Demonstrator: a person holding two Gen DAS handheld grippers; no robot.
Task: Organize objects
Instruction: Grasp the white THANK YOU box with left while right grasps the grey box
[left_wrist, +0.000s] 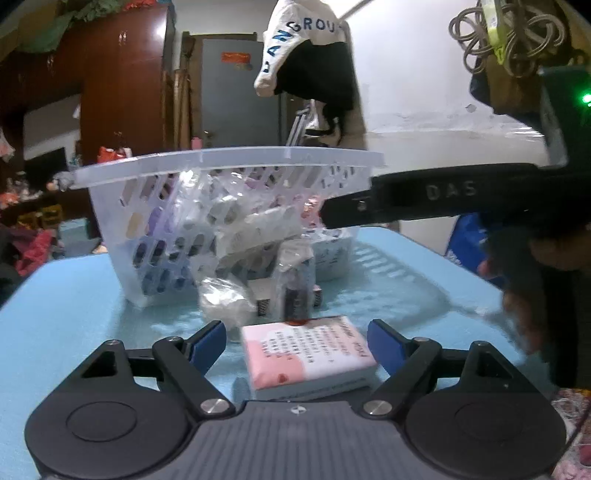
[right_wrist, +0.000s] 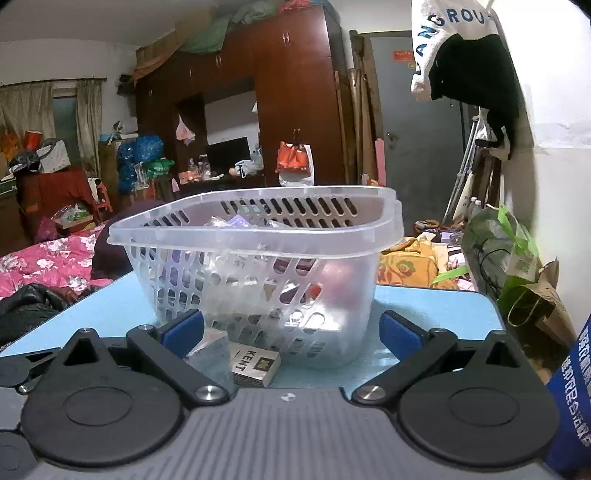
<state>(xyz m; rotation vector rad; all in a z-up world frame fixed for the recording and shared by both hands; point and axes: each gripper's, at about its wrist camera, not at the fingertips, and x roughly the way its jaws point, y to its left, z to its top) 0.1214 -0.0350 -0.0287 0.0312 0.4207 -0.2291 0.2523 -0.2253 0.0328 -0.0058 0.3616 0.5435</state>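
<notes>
A clear slotted plastic basket stands tipped on the light blue table, spilling small packets. A pink and white tissue pack lies between the open fingers of my left gripper, untouched. A clear-wrapped white bundle and a dark packet lie just beyond it. In the right wrist view the basket is close ahead, and a KENT box and a clear grey packet lie by it. My right gripper is open and empty; its body also reaches toward the basket in the left wrist view.
A hanging white and black bag is behind the basket. Green and brown bags stand past the table's right edge. A bed with pink floral bedding lies to the left. Wooden wardrobes fill the back.
</notes>
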